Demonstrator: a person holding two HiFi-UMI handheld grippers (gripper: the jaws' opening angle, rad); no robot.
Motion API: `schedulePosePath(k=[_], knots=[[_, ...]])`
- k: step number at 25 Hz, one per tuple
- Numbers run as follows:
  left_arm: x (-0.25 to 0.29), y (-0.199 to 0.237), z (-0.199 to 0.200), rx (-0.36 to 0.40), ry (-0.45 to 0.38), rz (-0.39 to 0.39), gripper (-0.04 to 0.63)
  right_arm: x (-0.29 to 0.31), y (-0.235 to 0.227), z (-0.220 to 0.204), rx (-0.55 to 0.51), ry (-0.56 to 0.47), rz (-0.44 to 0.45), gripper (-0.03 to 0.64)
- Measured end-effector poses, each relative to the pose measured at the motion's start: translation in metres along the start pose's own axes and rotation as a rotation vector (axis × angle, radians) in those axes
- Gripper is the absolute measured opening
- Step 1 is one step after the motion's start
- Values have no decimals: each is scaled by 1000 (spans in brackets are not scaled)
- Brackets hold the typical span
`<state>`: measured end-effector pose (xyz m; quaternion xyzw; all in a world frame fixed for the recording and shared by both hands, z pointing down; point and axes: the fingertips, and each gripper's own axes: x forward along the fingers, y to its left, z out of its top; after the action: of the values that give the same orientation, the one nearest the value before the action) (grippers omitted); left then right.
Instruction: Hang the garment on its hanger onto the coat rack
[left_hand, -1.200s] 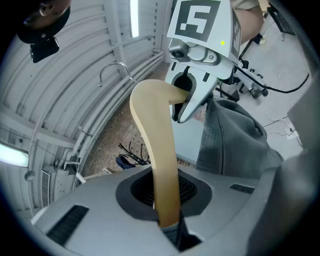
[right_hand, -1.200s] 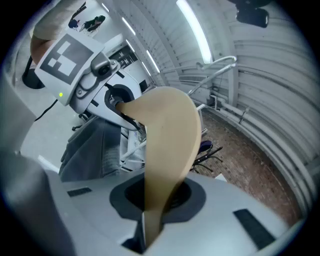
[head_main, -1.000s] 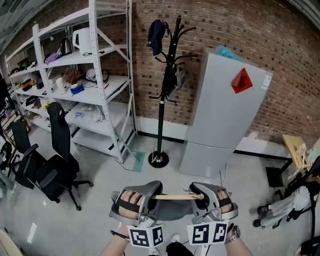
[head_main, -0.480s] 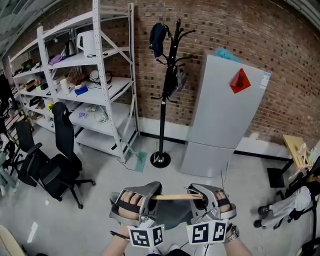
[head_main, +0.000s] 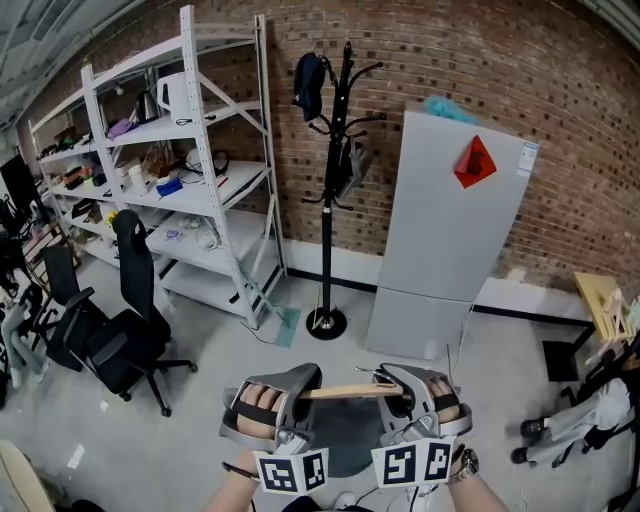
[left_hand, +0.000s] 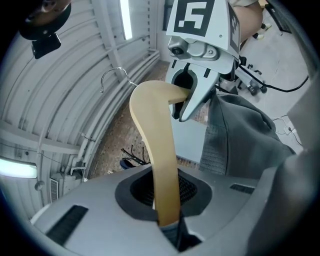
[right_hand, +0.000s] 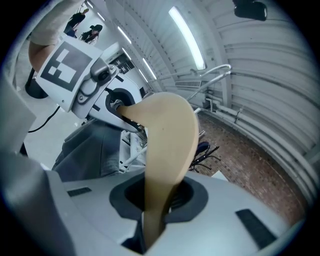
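Note:
In the head view I hold a wooden hanger (head_main: 345, 392) level between both grippers, low in front of me. My left gripper (head_main: 302, 386) is shut on its left arm and my right gripper (head_main: 393, 386) is shut on its right arm. A grey garment (head_main: 345, 438) hangs below the bar. The black coat rack (head_main: 331, 190) stands upright across the floor by the brick wall, with a dark item on an upper hook. In the left gripper view the hanger (left_hand: 160, 150) runs from my jaws to the other gripper, its metal hook (left_hand: 112, 77) pointing up. The right gripper view shows the same hanger (right_hand: 167, 145) and garment (right_hand: 90, 150).
A tall grey cabinet (head_main: 450, 230) stands just right of the rack. White metal shelving (head_main: 190, 180) full of small items fills the left wall. A black office chair (head_main: 125, 330) sits at the left. A black cart (head_main: 585, 400) stands at the far right.
My view has shifted a little, so the shelving and chair have drifted right in the picture. Both grippers hold the hanger just as before.

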<state>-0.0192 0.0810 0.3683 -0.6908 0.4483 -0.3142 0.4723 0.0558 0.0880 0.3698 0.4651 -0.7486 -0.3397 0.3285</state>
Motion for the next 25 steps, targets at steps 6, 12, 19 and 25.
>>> schedulePosePath(k=[6, 12, 19, 25], knots=[[12, -6, 6, -26, 29, 0, 34, 5, -10, -13, -12, -2, -5, 40], [43, -4, -4, -41, 15, 27, 52, 30, -23, -25, -19, 4, -55, 61], [86, 10, -31, -63, -10, 64, 130, 75, -37, -29, -43, 23, -98, 112], [118, 25, -56, -51, -31, 73, 130, 119, -50, -26, -39, 38, -117, 114]])
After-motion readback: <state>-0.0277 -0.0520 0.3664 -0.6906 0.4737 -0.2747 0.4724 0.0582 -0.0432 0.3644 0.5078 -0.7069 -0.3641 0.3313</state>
